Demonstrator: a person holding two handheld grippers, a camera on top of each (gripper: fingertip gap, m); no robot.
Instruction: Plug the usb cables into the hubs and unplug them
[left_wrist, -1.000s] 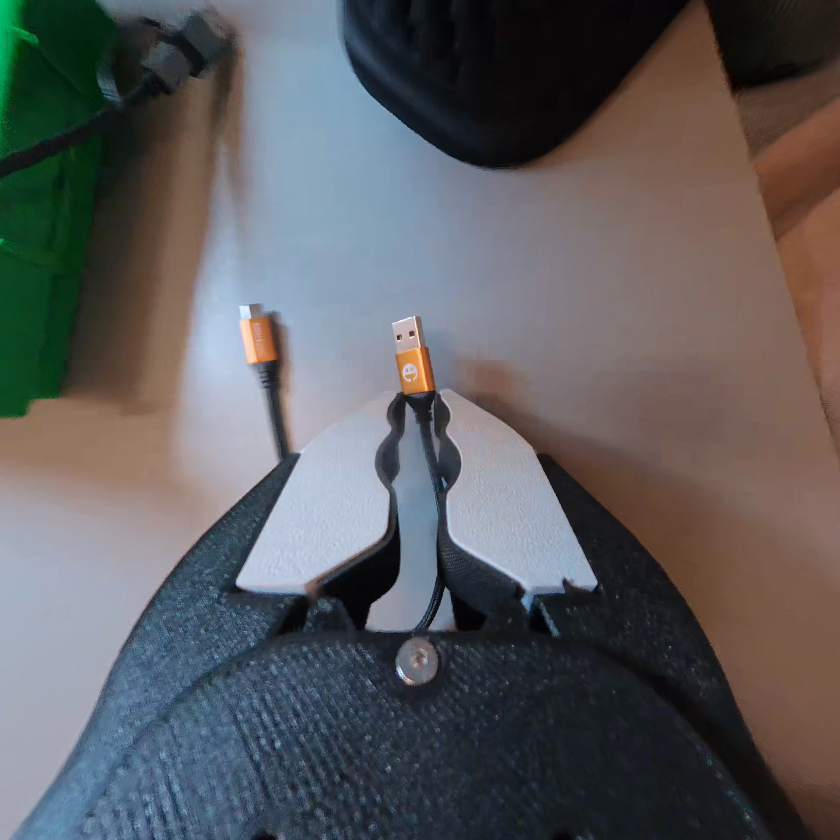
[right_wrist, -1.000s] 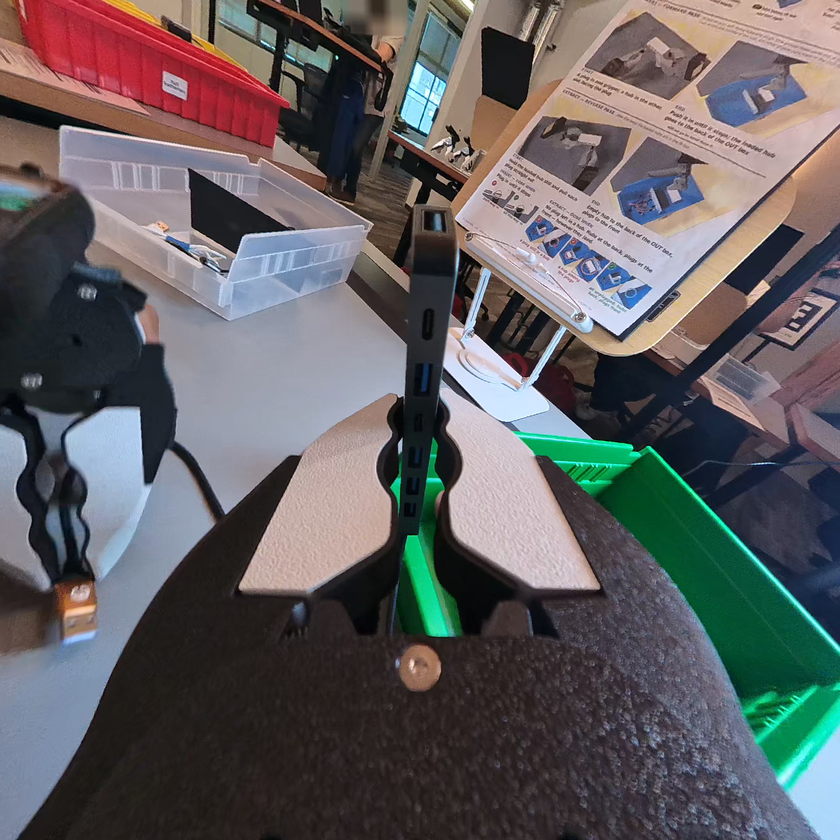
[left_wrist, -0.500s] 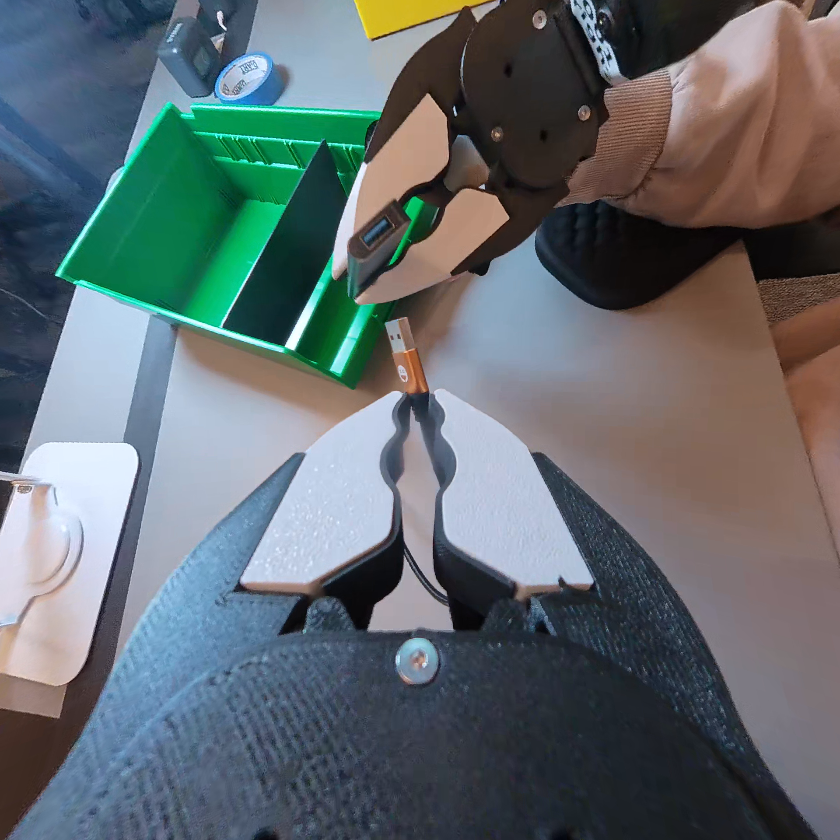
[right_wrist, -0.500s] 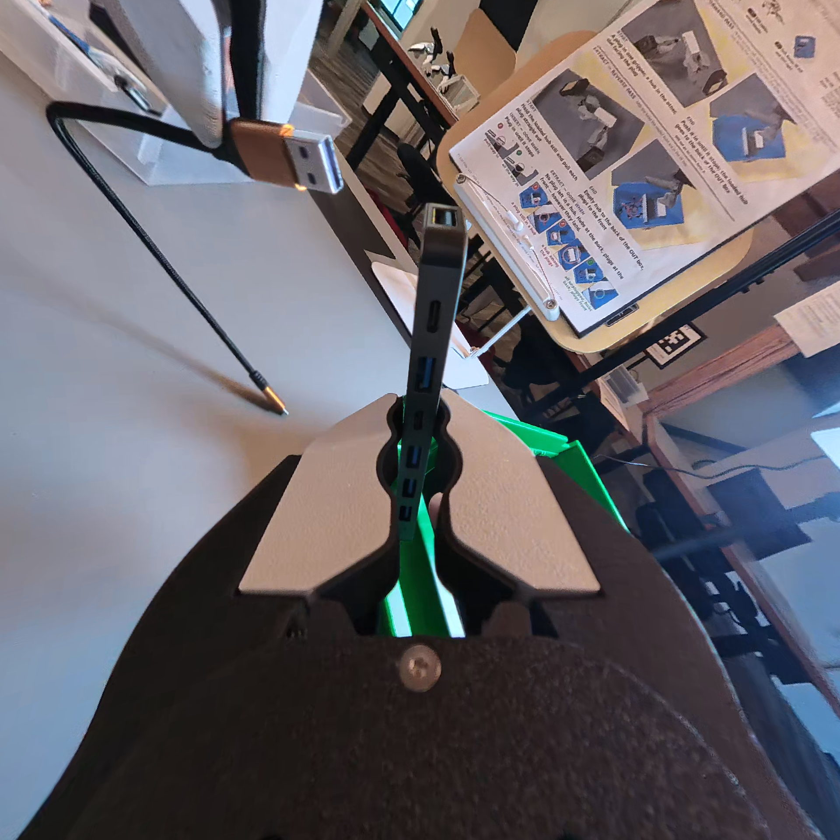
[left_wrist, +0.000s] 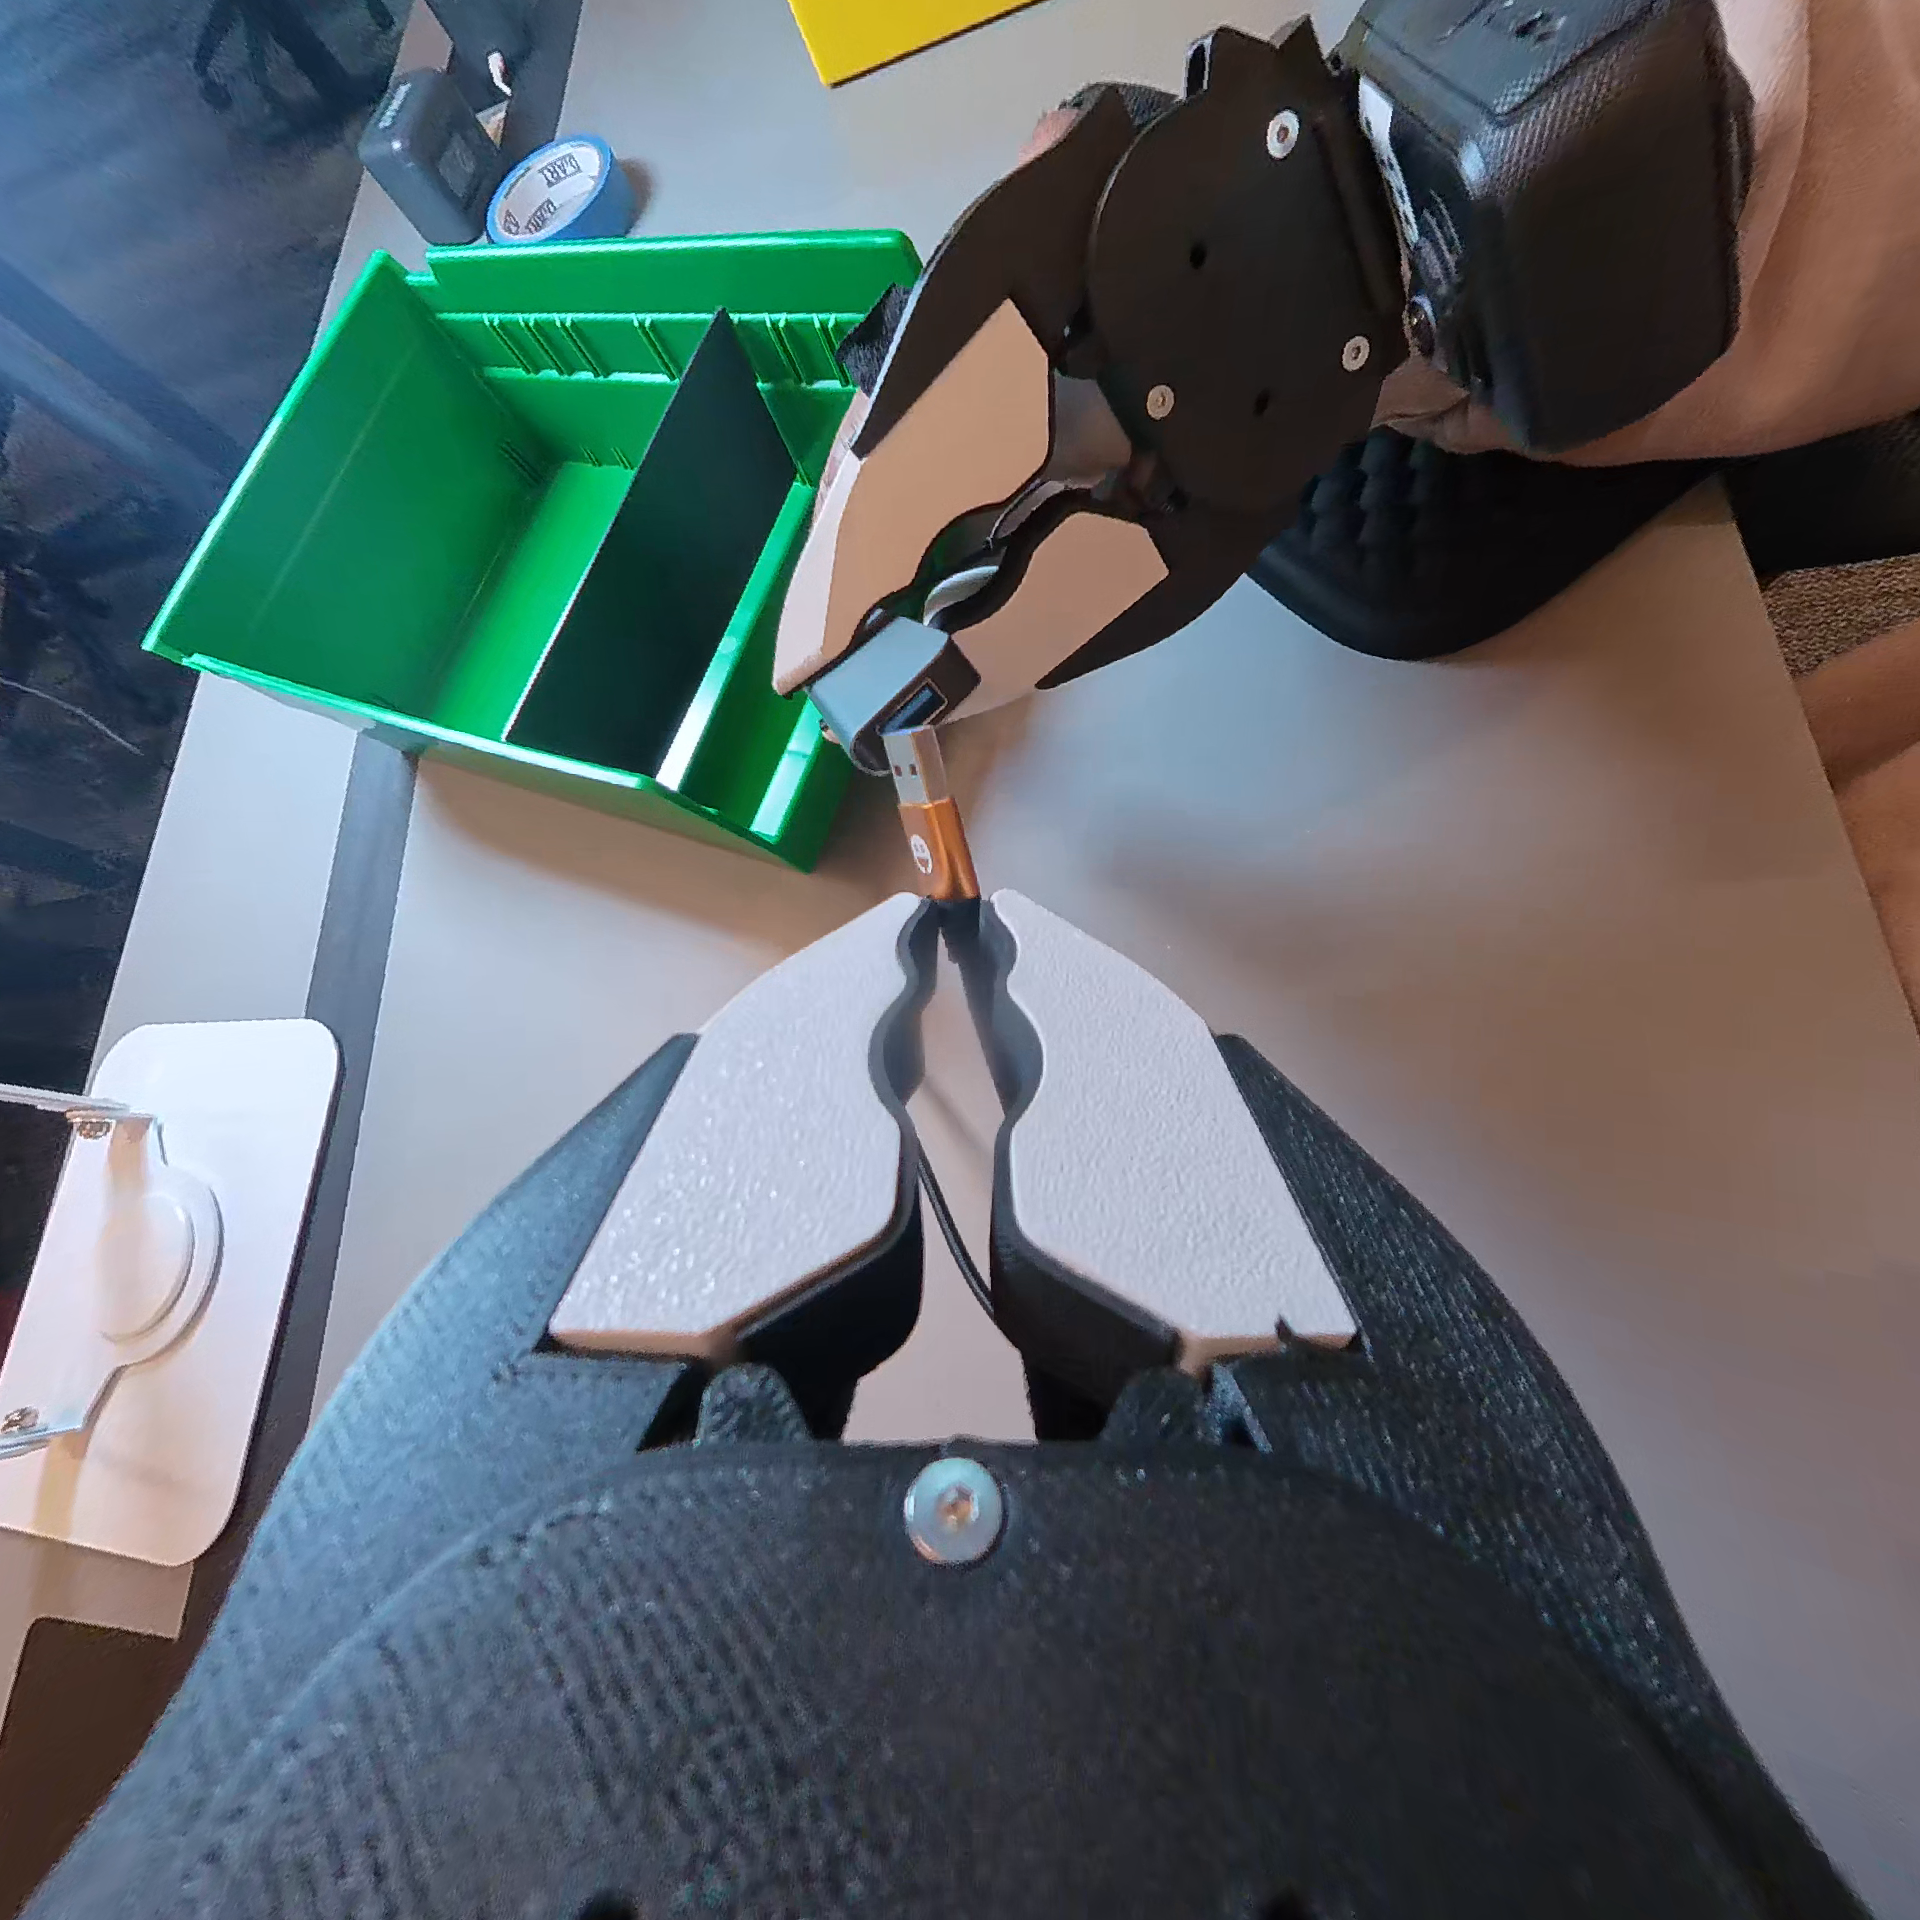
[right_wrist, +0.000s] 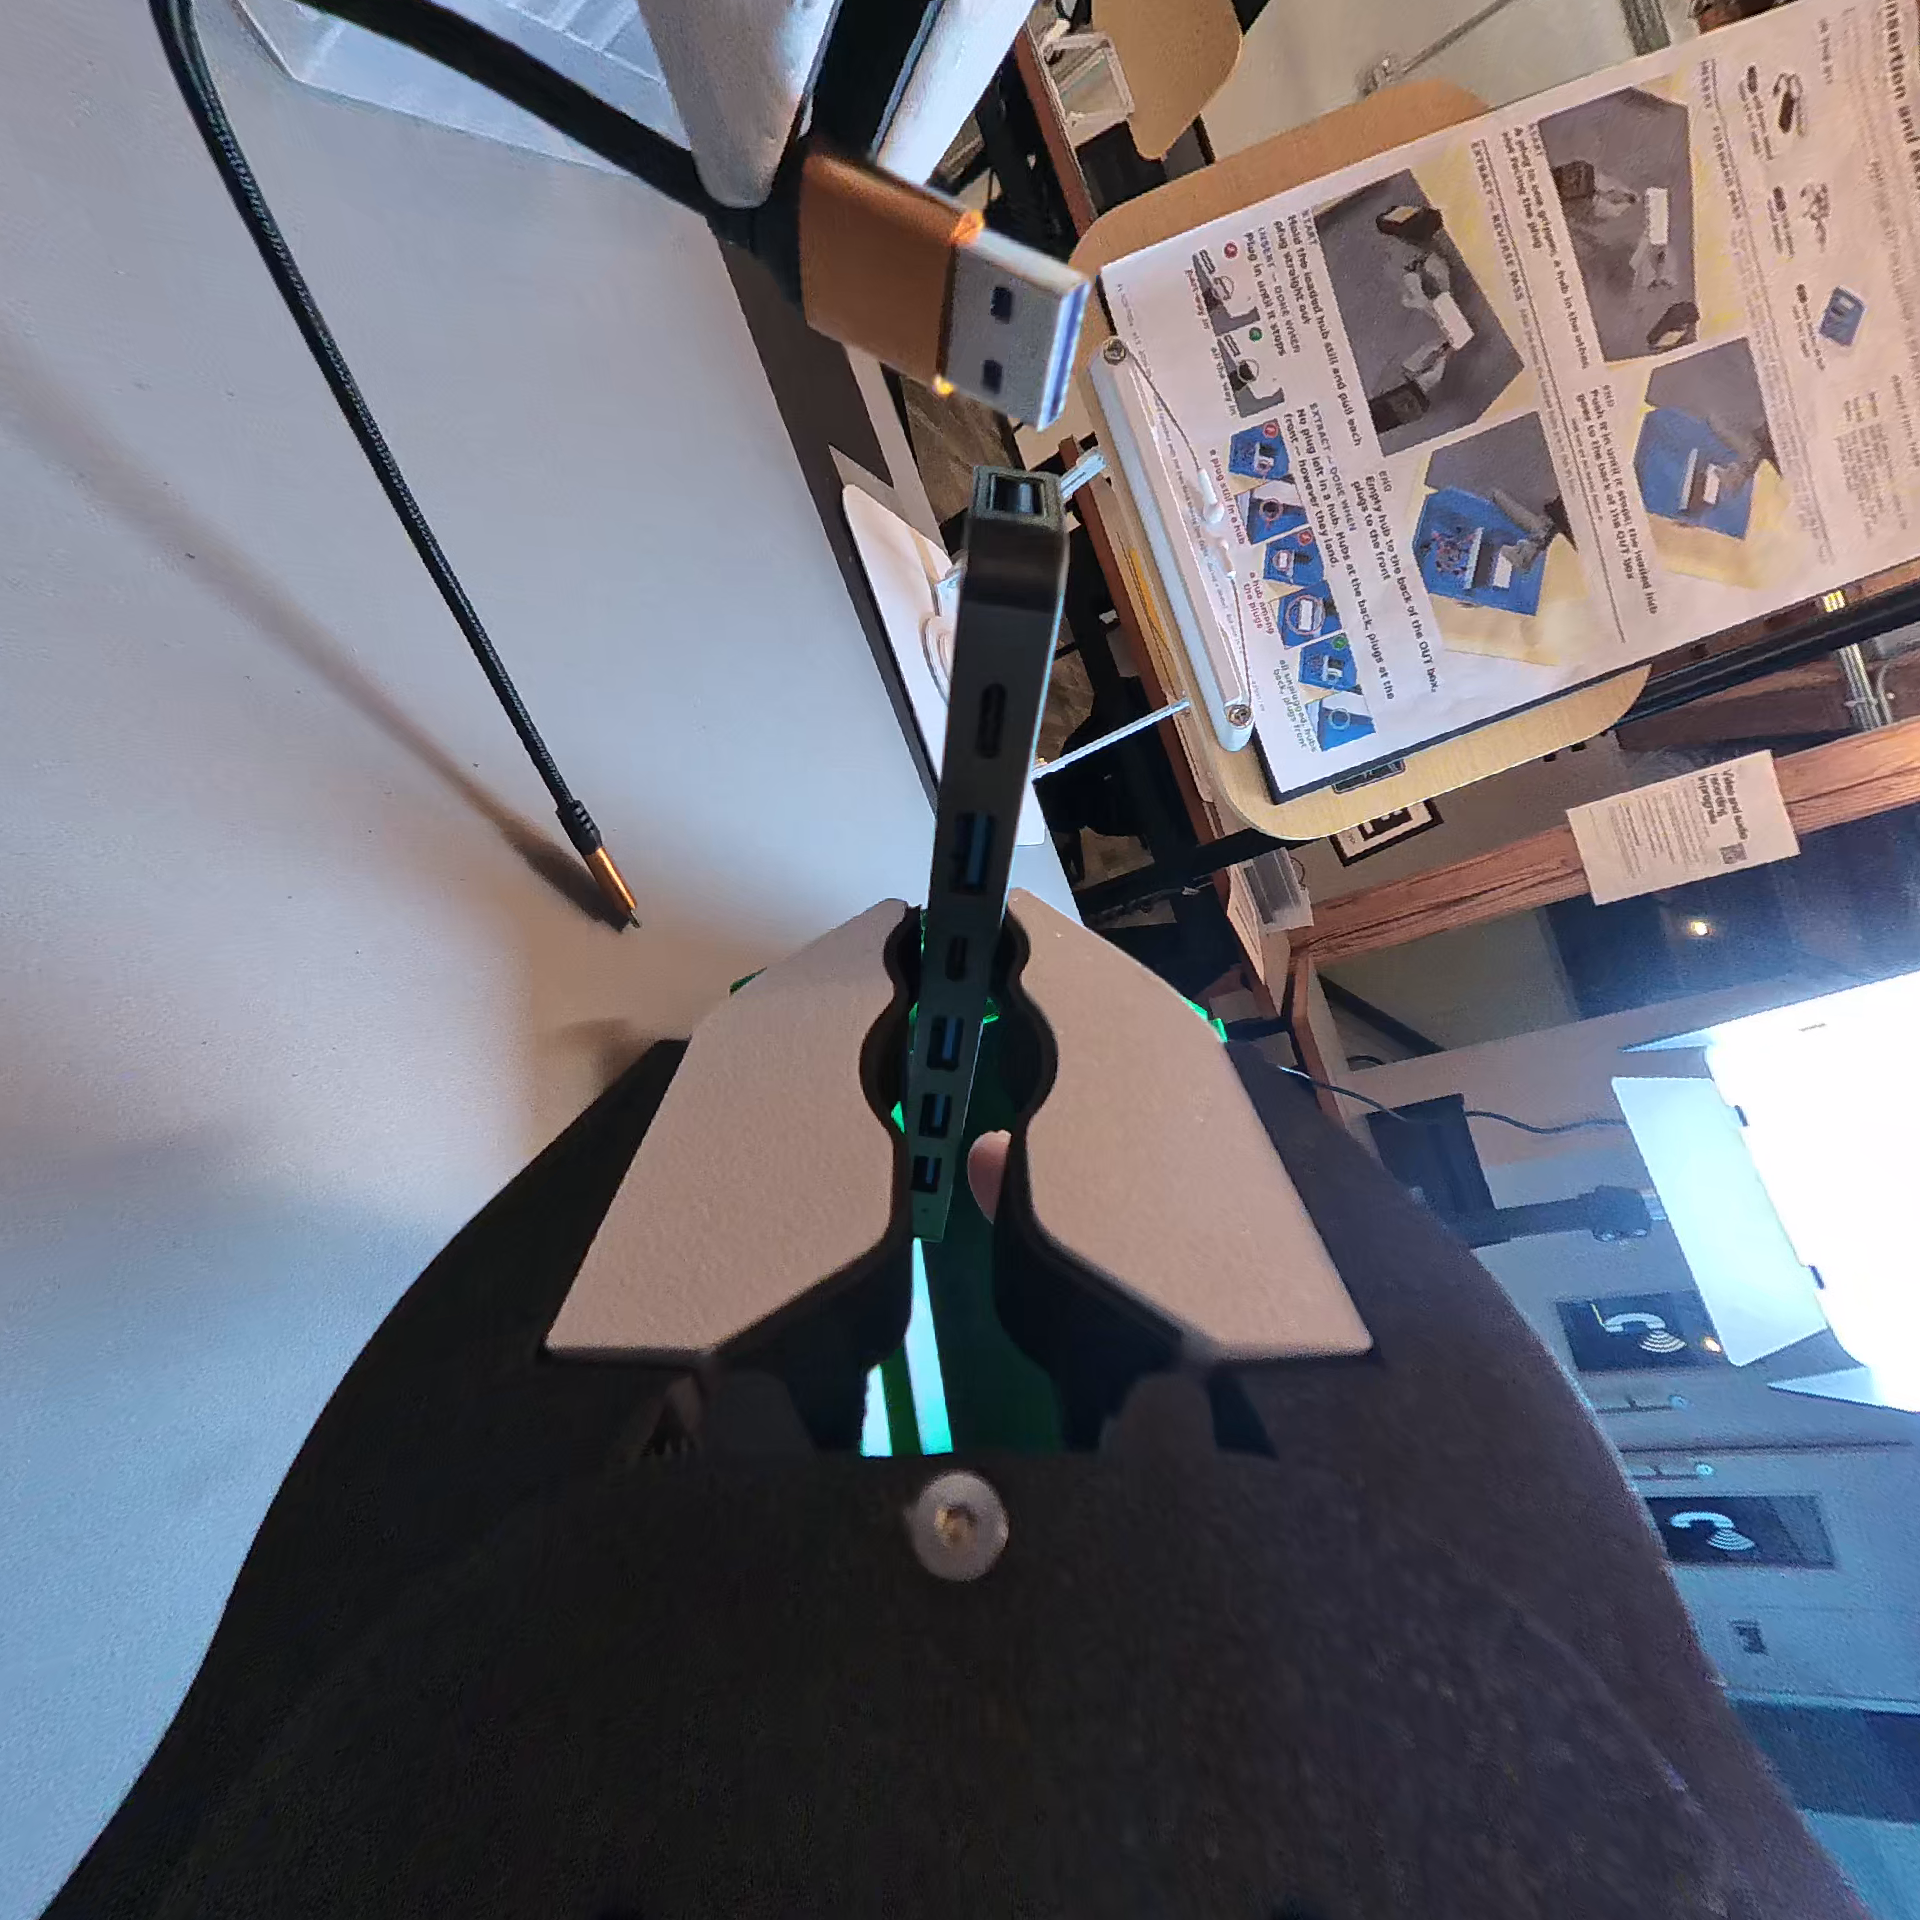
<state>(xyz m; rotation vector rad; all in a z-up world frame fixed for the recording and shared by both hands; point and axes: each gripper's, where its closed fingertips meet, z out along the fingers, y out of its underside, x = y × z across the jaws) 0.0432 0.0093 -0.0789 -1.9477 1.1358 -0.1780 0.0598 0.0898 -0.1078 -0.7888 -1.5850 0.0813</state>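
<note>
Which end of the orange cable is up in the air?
The big flat plug, pinched in the left gripper near the hub. The cable's small thin end rests on the table.

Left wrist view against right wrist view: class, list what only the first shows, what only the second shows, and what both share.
Only the left wrist view shows the roll of blue tape, the yellow sheet and the green bin's black divider.

Only the right wrist view shows the instruction poster, the hub's row of side ports and the cable's loose small end.

Both show the grey hub and the orange USB plug, close together but not yet mated.
</note>
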